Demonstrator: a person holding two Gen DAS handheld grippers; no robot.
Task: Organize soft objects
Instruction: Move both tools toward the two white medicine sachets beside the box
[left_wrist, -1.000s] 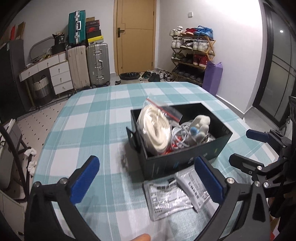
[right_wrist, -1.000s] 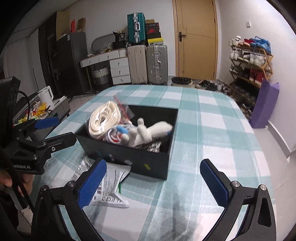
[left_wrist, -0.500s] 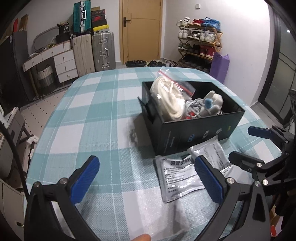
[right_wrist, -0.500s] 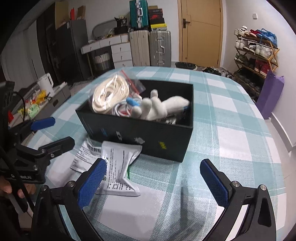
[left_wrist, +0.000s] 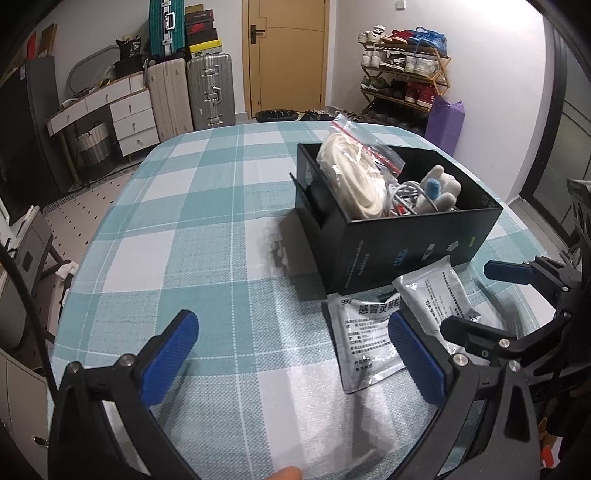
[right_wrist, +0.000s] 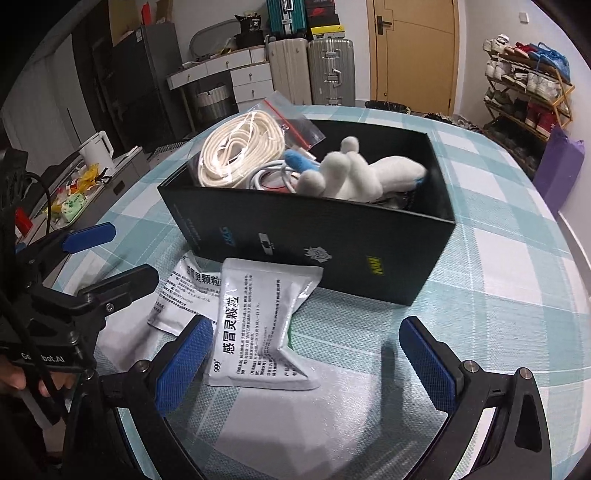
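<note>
A black box (right_wrist: 332, 240) stands on the checked tablecloth. It holds a white plush toy (right_wrist: 362, 173), a zip bag of white cord (right_wrist: 240, 151) and some cables. Two silver sachets lie in front of it, the upper sachet (right_wrist: 262, 325) overlapping the lower sachet (right_wrist: 184, 295). My right gripper (right_wrist: 306, 363) is open low over the upper sachet, which lies by its left pad. My left gripper (left_wrist: 291, 356) is open and holds nothing; the lower sachet (left_wrist: 365, 339) lies just beyond its right pad. Each gripper shows in the other's view: right gripper (left_wrist: 487, 299), left gripper (right_wrist: 107, 258).
The round table (left_wrist: 184, 206) ends close behind both grippers. Beyond it are suitcases (left_wrist: 210, 92), a white drawer unit (left_wrist: 129, 114), a wooden door (left_wrist: 288, 55), a shoe rack (left_wrist: 406, 74) and a purple bag (left_wrist: 443, 122). A low shelf with clutter (right_wrist: 74, 192) stands left.
Both grippers have dropped lower and come nearer to the box and the sachets, which now look larger. Both stayed open. The box and sachets have not moved.
</note>
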